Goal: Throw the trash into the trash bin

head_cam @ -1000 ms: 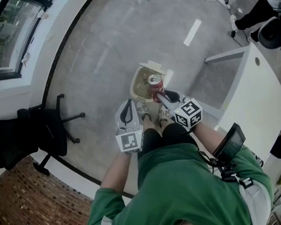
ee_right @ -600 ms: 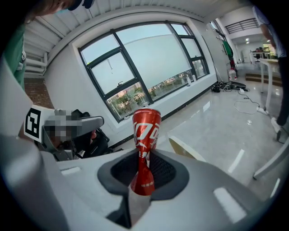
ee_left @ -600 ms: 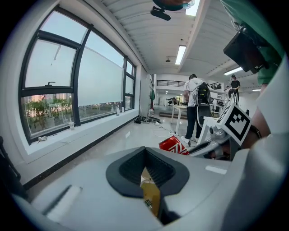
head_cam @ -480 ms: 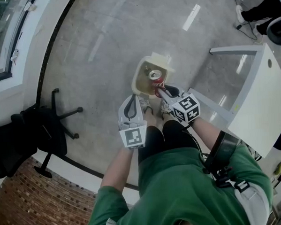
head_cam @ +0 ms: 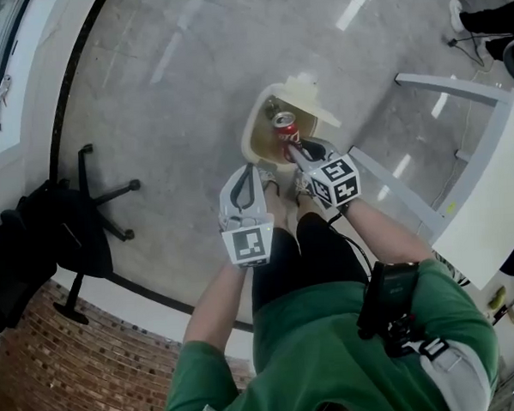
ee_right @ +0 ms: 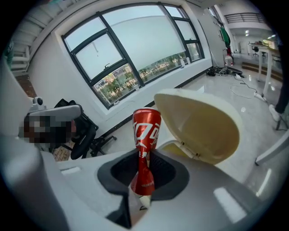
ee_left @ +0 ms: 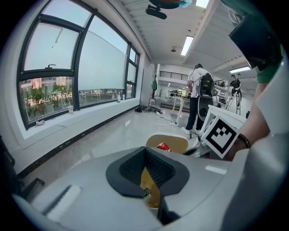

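Observation:
A cream trash bin (head_cam: 255, 144) stands on the floor just ahead of the person's feet, its lid (head_cam: 313, 98) tipped up and back. My right gripper (head_cam: 292, 149) is shut on a crushed red soda can (head_cam: 284, 124) and holds it over the bin's open mouth. In the right gripper view the can (ee_right: 146, 131) stands upright between the jaws, pinched at its flattened lower half, with the raised lid (ee_right: 203, 126) behind it. My left gripper (head_cam: 253, 171) hangs beside the bin's near rim, shut and empty. The left gripper view shows the bin (ee_left: 174, 143) and the can (ee_left: 163, 146) beyond the jaws.
A black office chair (head_cam: 78, 227) stands to the left by a brick-patterned strip (head_cam: 42, 366). To the right is a white table (head_cam: 488, 197) with slanted legs. Windows line the wall at the left. Two people (ee_left: 198, 101) stand far off in the room.
The right gripper has carried the can forward from the bin's near rim to over its opening. The lid stands further open. The left gripper stays beside the bin.

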`<state>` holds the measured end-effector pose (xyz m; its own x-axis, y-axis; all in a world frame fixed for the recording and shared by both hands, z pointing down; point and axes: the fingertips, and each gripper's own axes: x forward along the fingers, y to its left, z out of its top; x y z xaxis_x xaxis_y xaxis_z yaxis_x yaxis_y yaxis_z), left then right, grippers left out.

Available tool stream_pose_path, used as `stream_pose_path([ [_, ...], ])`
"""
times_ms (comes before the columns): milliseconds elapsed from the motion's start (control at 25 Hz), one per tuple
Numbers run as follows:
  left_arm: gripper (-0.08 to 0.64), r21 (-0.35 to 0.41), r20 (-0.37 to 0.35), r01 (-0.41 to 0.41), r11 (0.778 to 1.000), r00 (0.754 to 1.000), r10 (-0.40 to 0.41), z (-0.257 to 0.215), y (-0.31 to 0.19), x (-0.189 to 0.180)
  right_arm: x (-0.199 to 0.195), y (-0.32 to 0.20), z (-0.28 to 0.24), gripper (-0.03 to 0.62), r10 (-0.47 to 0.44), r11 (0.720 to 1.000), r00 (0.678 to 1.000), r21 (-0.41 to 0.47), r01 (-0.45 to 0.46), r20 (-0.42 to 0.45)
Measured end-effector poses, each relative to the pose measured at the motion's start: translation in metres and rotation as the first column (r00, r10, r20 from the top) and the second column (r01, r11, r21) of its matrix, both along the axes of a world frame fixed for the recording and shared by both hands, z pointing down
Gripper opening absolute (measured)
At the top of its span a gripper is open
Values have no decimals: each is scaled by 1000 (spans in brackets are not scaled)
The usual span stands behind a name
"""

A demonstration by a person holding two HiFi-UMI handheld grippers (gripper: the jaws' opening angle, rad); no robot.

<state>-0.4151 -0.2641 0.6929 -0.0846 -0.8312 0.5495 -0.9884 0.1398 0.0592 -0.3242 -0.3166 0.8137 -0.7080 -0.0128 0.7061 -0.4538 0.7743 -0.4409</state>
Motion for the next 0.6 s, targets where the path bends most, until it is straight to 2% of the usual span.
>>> stream_pose_path([
  [320, 6, -50, -64, 53, 997, 996, -56, 44, 4, -14, -10, 5, 79, 67, 3, 998, 994, -64, -11, -113],
  [600, 6, -61, -88, 57, 996, 994, -63, 74, 11, -15, -14, 10, 131, 67, -8, 997, 977, -74, -8, -212],
])
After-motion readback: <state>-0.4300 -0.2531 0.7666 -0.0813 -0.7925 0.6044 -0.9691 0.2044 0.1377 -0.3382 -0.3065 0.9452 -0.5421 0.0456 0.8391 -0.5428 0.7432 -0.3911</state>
